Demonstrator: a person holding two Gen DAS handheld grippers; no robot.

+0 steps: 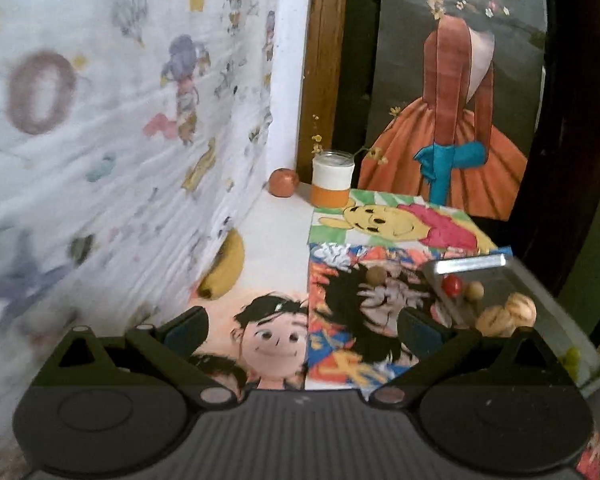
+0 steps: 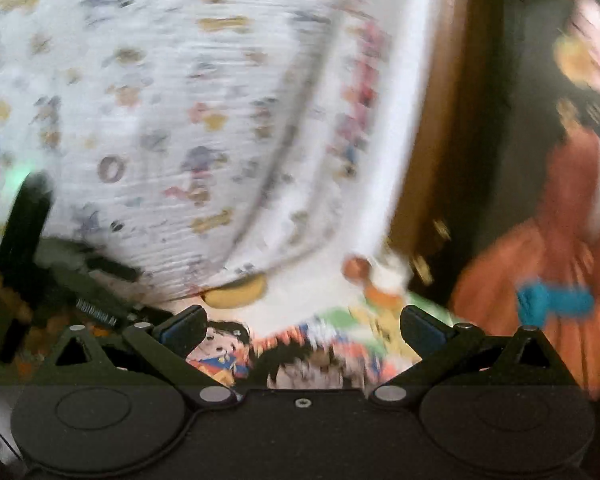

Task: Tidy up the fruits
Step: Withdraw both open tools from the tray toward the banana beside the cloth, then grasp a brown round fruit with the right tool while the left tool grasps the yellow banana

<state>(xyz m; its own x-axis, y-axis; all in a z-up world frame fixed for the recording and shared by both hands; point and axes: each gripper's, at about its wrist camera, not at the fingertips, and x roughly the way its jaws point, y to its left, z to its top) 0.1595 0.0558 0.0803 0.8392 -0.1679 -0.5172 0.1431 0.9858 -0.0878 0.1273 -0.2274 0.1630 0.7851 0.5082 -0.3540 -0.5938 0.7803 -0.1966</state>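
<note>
In the left wrist view my left gripper (image 1: 302,330) is open over a table covered in cartoon pictures, with nothing between its fingers. A metal tray (image 1: 472,263) at the right holds a small red fruit (image 1: 451,284), a tan round fruit (image 1: 475,291) and walnuts (image 1: 506,314). A brown round fruit (image 1: 377,276) lies on the pictures left of the tray. A banana (image 1: 224,270) rests against the patterned cloth, and an orange-red fruit (image 1: 284,182) sits at the far corner. The right wrist view is blurred; my right gripper (image 2: 302,330) is open and empty, with the banana (image 2: 238,294) ahead.
A glass jar (image 1: 332,180) with a white and orange band and a yellow flower sprig stands at the back beside the orange-red fruit. The patterned cloth (image 1: 120,140) rises along the left. A painting of an orange dress (image 1: 460,120) leans behind. Dark gear (image 2: 32,260) shows left of my right gripper.
</note>
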